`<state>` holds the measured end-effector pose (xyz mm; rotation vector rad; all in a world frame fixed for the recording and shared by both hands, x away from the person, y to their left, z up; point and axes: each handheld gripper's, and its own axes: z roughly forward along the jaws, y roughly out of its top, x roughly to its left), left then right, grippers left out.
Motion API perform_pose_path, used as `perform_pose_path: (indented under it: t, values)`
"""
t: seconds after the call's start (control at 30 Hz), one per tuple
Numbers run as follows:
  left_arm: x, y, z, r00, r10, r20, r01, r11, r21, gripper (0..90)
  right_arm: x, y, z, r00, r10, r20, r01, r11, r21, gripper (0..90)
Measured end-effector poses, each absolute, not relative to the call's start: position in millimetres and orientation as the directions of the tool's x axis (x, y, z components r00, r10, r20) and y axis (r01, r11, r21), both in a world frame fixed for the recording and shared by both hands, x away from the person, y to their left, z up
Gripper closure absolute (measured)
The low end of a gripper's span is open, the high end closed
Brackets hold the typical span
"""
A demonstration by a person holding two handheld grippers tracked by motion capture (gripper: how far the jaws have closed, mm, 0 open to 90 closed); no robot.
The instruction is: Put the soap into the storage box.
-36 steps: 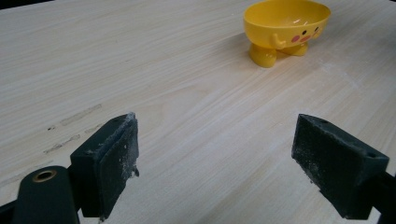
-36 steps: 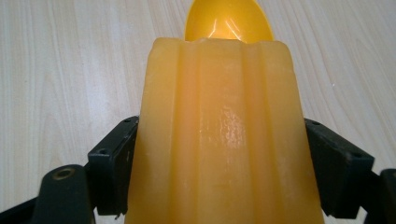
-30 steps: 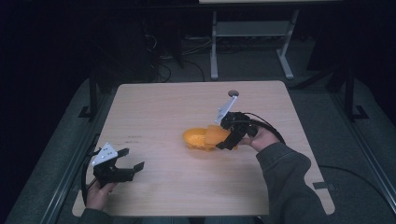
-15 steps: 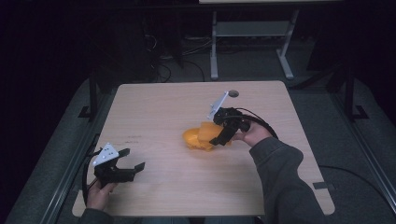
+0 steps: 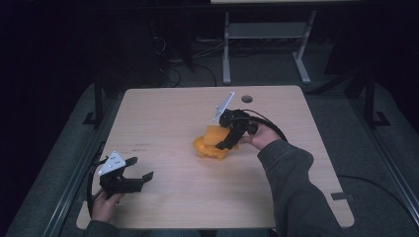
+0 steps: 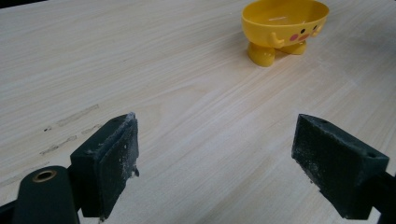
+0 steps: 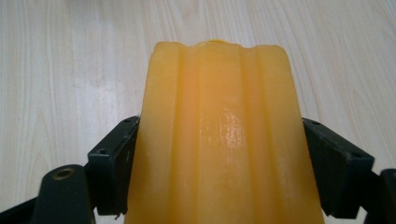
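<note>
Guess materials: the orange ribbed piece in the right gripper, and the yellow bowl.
Orange ribbed piece: likely translucent, waxy or soap-like material, or soft plastic; it has a dull glossy highlight and rounded moulded ribs. Yellow bowl: most likely hard moulded plastic, smooth and glossy, with a printed face and moulded feet. Neither is certain from looks.

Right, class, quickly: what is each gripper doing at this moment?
Left gripper: jaws open, holding nothing, low over the table.
Right gripper: jaws closed on the ridged orange piece, above the yellow bowl.
</note>
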<state>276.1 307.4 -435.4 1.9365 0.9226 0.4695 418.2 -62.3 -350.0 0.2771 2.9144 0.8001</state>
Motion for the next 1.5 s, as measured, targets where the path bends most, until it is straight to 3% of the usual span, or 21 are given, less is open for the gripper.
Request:
perform_pose_path:
  t: [0.37, 0.97, 1.5]
  values:
    - [276, 309, -436, 0.647, 0.761, -0.039, 0.414, -0.308, 0.857, 14.1, 429, -51, -346, -0.981, 0.188, -0.056, 0.133, 0.848, 0.512, 20.6]
    - [276, 311, -435, 0.644, 0.764, -0.040, 0.412, -0.302, 0.860, 14.1, 442, -18, -374, -0.990, 0.142, -0.015, 0.118, 0.877, 0.465, 20.6]
    - [276, 310, -435, 0.645, 0.763, -0.041, 0.414, -0.303, 0.858, 14.1, 447, -26, -392, -0.992, 0.129, 0.016, 0.123, 0.889, 0.440, 20.4]
